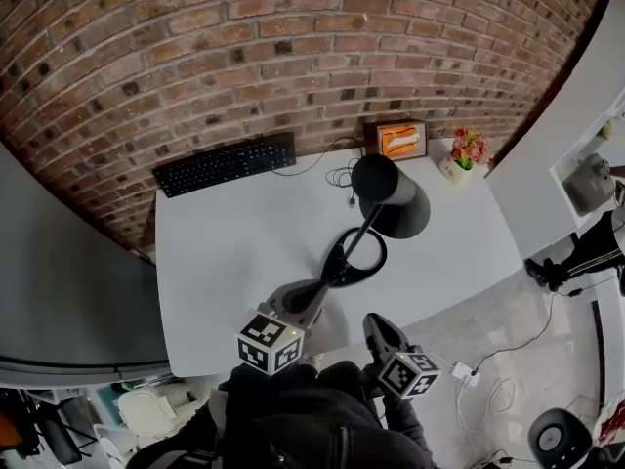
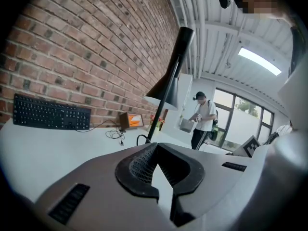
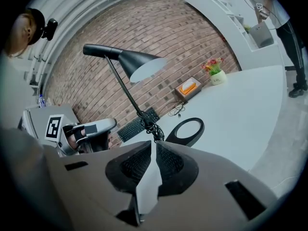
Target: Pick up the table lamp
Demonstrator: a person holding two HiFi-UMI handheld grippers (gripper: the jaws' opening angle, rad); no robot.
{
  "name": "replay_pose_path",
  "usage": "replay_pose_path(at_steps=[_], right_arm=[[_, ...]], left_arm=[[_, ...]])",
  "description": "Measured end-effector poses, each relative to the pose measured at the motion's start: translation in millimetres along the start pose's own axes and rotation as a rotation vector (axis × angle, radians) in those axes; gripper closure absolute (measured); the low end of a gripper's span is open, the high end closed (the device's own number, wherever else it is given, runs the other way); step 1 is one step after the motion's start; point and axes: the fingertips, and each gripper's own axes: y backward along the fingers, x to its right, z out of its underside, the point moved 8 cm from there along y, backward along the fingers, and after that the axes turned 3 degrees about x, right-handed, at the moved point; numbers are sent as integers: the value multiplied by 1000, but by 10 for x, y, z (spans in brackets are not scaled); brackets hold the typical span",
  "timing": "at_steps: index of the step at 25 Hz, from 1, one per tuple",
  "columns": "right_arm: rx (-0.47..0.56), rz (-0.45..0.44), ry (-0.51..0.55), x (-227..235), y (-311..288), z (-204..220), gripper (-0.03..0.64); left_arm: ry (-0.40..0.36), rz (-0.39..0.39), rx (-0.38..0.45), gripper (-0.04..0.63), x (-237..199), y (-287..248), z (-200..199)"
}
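Note:
A black table lamp stands on the white table [image 1: 225, 262]. Its ring base [image 1: 359, 255] lies flat, and a thin stem leans up to the cone shade [image 1: 393, 198]. My left gripper [image 1: 314, 293] is shut and empty, its tip just left of the base. The right gripper [image 1: 379, 328] is also shut and empty, hanging over the table's front edge below the base. In the left gripper view the shut gripper [image 2: 155, 148] points at the stem [image 2: 164, 95]. From the right gripper [image 3: 154, 146], also shut, the base [image 3: 188, 131] and shade [image 3: 140, 64] lie ahead.
A black keyboard [image 1: 227, 164] lies at the back left by the brick wall. An orange-faced box [image 1: 400, 138] and a small flower pot [image 1: 461, 156] sit at the back right, with a loose cable [image 1: 342, 176] between. A person [image 2: 202, 119] stands far off.

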Motion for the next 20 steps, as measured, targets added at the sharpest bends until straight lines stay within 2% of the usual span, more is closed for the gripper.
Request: replay_pose_path(at_steps=[6,14,17,20], right_arm=[[-40,-52,12,92,-196,-135,603],[-97,-95,40,409,-430,-438,603],[-113,-129,56,478,-513,-610,603],[-114,-178,69,508,-578,-785,601]], left_arm=[[-66,-17,16,588,4,-46,-185],[-110,-116,117,582,65,-215,-510],[-122,-131,130,488,110,-319,-651],[-126,-150,146,473,143,-382,-762]])
